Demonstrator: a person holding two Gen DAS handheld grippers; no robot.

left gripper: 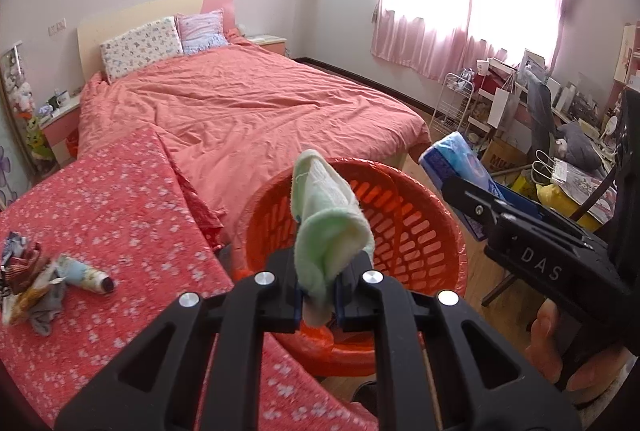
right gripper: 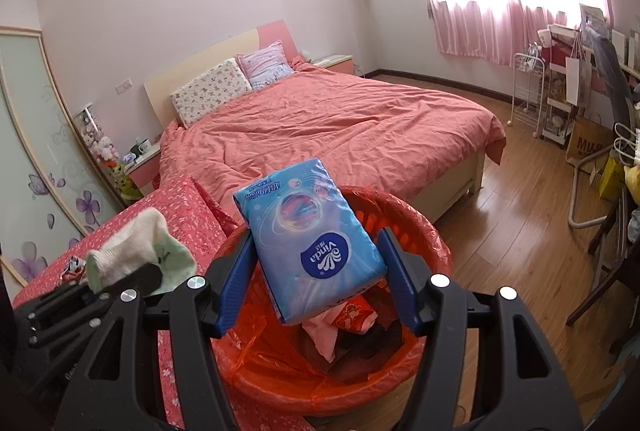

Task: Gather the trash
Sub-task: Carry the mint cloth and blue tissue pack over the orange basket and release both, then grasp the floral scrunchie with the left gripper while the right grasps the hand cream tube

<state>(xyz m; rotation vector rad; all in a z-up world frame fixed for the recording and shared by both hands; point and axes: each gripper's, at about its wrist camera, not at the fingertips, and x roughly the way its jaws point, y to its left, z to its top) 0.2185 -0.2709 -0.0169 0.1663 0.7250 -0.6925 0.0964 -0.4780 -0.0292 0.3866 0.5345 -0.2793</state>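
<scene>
Left gripper [left gripper: 320,283]: jaws pressed nearly together, pinching a pale green and white cloth [left gripper: 330,227] that stands up above the fingertips, over the near rim of the orange basket [left gripper: 420,231]. Right gripper [right gripper: 316,281]: blue pads [right gripper: 236,279] set apart and clamped on the two long sides of a blue tissue pack [right gripper: 308,235], held tilted above the same basket's opening. Inside the basket, under the pack: a thin orange liner bag [right gripper: 256,347] and crumpled wrappers [right gripper: 352,315], red, pink and dark. Basket just beside the corner of a surface draped in a red floral cover [left gripper: 120,215]. On that cover, well apart from the basket: a small heap of crumpled litter [left gripper: 32,279] with a light blue tube [left gripper: 86,273] beside it. Beyond: a bed [left gripper: 248,119] under a coral quilt, two pillows [left gripper: 140,47] at the headboard. At the right edge of the left wrist view: a hand [left gripper: 560,343] gripping the right gripper's handle.
</scene>
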